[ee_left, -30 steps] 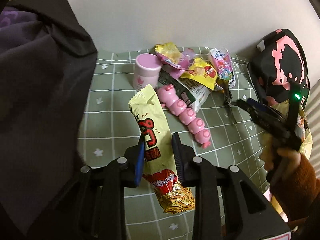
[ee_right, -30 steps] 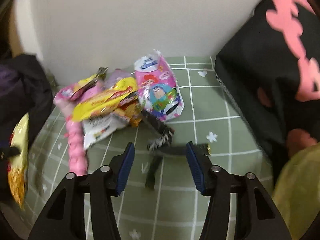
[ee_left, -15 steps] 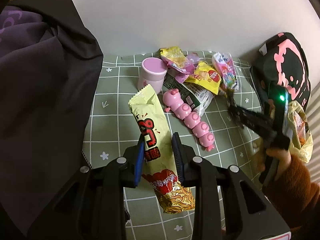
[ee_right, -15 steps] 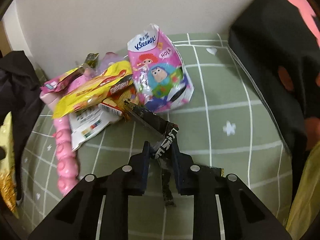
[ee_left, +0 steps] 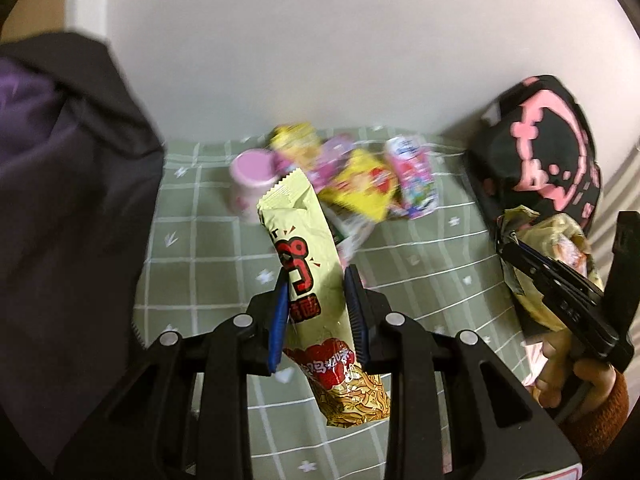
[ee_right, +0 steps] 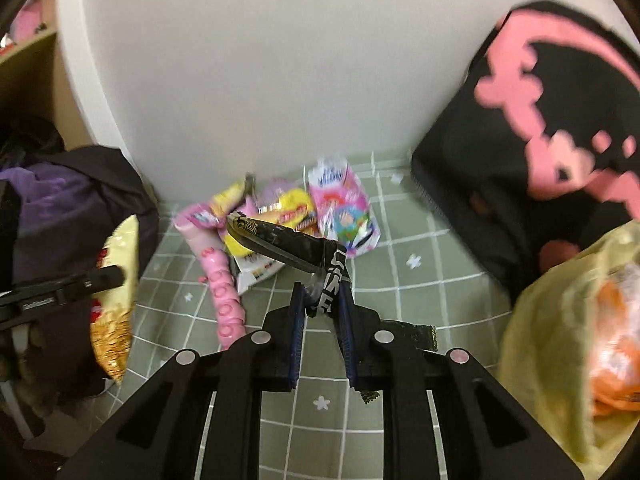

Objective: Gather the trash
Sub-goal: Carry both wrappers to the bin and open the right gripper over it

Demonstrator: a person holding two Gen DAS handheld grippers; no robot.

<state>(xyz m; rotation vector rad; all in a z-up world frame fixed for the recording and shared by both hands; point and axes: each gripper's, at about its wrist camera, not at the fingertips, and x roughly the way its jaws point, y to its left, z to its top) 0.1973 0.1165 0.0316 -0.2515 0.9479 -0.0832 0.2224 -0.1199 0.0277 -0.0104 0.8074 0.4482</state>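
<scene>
My left gripper (ee_left: pixel 316 274) is shut on a long yellow-green snack wrapper (ee_left: pixel 296 216), held up off the green checked cloth (ee_left: pixel 200 248). My right gripper (ee_right: pixel 322 290) has its jaws closing on a crumpled black wrapper (ee_right: pixel 280 242); the pads pinch it and it hangs clear of the cloth. A yellow plastic bag (ee_right: pixel 560 340) with trash inside sits at the right, close to the right gripper. Against the wall lies a pile of wrappers (ee_right: pixel 296 208) with a pink tissue pack (ee_right: pixel 340 208). In the right wrist view the left gripper (ee_right: pixel 116 276) and its wrapper show at the left.
A black bag with pink print (ee_left: pixel 540 140) stands at the right against the wall. Dark clothing (ee_left: pixel 60 200) covers the left side. A pink jar (ee_left: pixel 254 184) and a pink segmented toy (ee_right: pixel 224 292) lie by the pile. A hand in a brown sleeve (ee_left: pixel 592 404) holds the right gripper.
The right gripper went from open over the black wrapper to closed on it, then lifted it off the cloth toward the yellow bag. The left gripper rose a little with its wrapper.
</scene>
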